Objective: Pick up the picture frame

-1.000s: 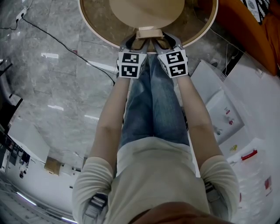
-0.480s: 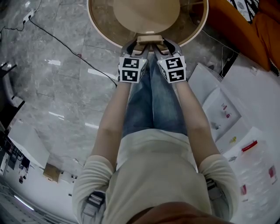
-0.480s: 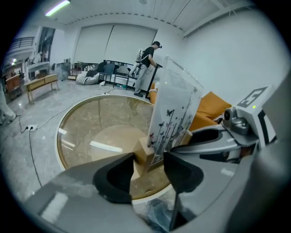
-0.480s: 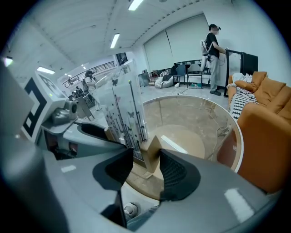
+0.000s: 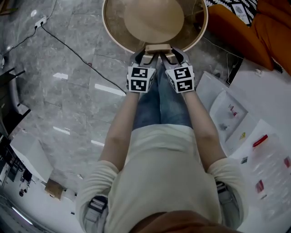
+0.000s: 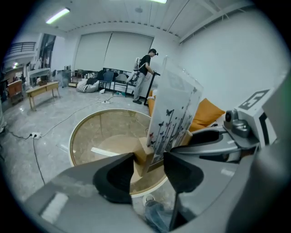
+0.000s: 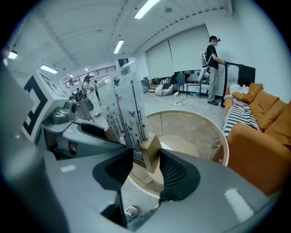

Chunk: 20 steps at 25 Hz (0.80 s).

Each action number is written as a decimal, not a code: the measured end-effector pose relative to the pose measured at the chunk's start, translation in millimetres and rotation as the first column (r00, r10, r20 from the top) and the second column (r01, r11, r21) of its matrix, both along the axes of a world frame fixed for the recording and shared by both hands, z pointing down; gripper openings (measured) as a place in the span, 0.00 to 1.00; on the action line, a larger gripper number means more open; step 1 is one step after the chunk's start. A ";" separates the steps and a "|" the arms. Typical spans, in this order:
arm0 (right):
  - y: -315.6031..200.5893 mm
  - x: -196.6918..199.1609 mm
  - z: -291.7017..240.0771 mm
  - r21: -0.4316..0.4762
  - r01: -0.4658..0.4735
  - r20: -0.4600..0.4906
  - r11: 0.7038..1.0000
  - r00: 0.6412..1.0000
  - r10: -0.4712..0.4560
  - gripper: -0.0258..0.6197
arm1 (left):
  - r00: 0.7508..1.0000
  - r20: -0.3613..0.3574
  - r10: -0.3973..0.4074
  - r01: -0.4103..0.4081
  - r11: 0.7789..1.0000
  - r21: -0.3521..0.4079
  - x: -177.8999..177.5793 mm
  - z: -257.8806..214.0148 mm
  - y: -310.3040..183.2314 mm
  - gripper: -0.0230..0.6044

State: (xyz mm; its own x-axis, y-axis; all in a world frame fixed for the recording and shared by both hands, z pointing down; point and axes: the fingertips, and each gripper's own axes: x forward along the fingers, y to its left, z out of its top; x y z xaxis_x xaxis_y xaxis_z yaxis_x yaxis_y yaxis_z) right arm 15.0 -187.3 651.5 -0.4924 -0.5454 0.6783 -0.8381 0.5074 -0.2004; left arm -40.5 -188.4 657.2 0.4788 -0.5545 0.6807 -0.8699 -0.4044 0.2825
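Grey stone floor (image 5: 68, 100) all round, with a black cable (image 5: 72, 51) slanting across at left. Ahead, round glass-topped desk (image 5: 104, 20) with a pale wooden rim and a beige cone foot under the glass. Orange sofa (image 5: 254, 36) at upper right, a black-and-white cushion (image 5: 232, 7) on it. White sheets (image 5: 236, 118) spread on the floor at right, near the right arm. Far off in both gripper views, a standing person (image 6: 144, 75) at the end of the room. Below the grippers, own legs in jeans.

Over the desk's near rim, frame (image 5: 158, 47) — a clear panel printed with butterflies and thin stems, upright in a wooden base bar — held up, lifted clear of the glass. On the bar's left end, left gripper (image 5: 146, 54); on its right end, right gripper (image 5: 173, 54), the two side by side and pointing forward and down. Jaws of each fairly wide, yet closed on the wood: bar end pinched between the dark pads in each gripper view, panel rising above them.
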 end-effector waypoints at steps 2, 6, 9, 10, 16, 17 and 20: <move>2.2 -2.6 -14.4 0.013 -0.007 0.002 1.000 1.000 0.007 0.32 | 1.000 0.000 0.004 -0.004 1.000 0.012 -2.9 -13.8 2.5 0.37; 9.1 -7.2 -40.4 0.031 -0.016 0.007 0.999 1.000 0.016 0.32 | 1.000 -0.006 0.008 -0.008 1.000 0.029 -7.1 -40.8 9.9 0.37; 13.6 -9.8 -60.7 0.055 -0.007 0.003 0.998 1.000 0.007 0.32 | 1.000 -0.008 0.012 -0.012 0.999 0.040 -9.3 -58.6 16.2 0.37; 15.7 -10.9 -67.8 0.063 -0.002 0.002 0.998 1.000 0.002 0.32 | 1.000 -0.007 0.011 -0.011 0.999 0.046 -10.4 -65.5 18.6 0.37; 29.7 -16.6 -109.1 0.104 0.009 0.006 0.995 1.000 -0.010 0.32 | 1.000 -0.011 -0.004 0.005 0.996 0.087 -16.3 -107.6 32.6 0.36; 31.9 -18.2 -115.1 0.109 0.010 0.007 0.994 1.000 -0.011 0.32 | 1.000 -0.011 -0.005 0.006 0.996 0.093 -17.9 -113.8 34.9 0.36; 38.2 -20.9 -133.4 0.121 0.006 0.010 0.993 1.000 -0.008 0.32 | 1.000 -0.009 -0.007 0.008 0.994 0.110 -20.5 -132.6 40.9 0.36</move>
State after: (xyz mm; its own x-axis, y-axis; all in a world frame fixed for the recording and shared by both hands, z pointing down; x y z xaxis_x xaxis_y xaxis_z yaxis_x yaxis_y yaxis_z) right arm -5.9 -149.2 518.0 -0.5034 -0.6196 0.6023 -0.8326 0.5343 -0.1463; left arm -61.0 -147.5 524.5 0.4804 -0.6294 0.6109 -0.8705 -0.4274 0.2442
